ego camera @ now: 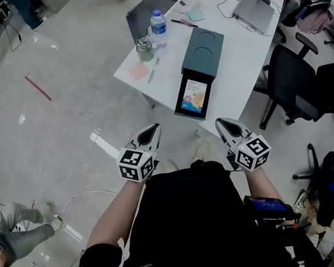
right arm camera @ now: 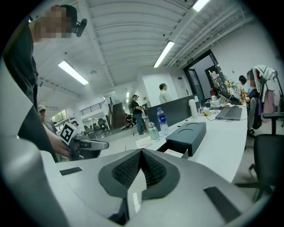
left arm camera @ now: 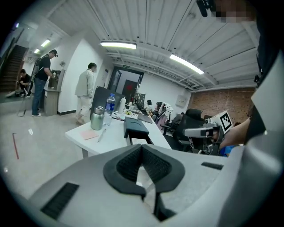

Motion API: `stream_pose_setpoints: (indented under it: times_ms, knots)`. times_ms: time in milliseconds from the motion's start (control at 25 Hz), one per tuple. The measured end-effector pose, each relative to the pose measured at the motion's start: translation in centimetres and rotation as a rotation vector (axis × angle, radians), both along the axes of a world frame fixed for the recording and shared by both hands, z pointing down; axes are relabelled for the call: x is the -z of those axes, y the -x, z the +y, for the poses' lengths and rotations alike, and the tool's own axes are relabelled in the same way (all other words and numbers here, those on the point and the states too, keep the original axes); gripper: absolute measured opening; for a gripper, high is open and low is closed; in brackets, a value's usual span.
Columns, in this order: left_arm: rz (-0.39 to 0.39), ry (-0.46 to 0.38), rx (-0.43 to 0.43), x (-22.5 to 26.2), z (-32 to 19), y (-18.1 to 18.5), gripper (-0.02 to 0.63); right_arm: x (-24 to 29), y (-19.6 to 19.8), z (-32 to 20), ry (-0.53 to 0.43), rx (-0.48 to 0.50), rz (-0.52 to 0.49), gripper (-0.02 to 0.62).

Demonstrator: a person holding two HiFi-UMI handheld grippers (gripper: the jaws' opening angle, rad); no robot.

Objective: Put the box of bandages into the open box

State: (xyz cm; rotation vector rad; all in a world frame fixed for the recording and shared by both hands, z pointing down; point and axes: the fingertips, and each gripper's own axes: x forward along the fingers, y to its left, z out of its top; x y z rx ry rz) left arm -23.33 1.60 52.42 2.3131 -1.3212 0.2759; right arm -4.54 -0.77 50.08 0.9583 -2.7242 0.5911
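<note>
Your left gripper and right gripper hang empty, fingers closed, and the box of bandages seemingly already lies in the open box.

Left hand-held gripper and right hand-held gripper, jaws together

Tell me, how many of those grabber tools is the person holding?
2. The left gripper sits low centre-left in the head view, and the right gripper is beside it to the right. Both have jaws shut and empty. No more are visible.
</note>
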Motion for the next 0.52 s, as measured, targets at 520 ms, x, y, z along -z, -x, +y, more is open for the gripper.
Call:
stream_pose_setpoints:
  times_ms: [520]
  knots:
    - [0.025,-0.019,-0.037,0.0,0.5,1.4,0.008,-0.1,2.0,1.8,-0.016,-0.030,0.025,0.025]
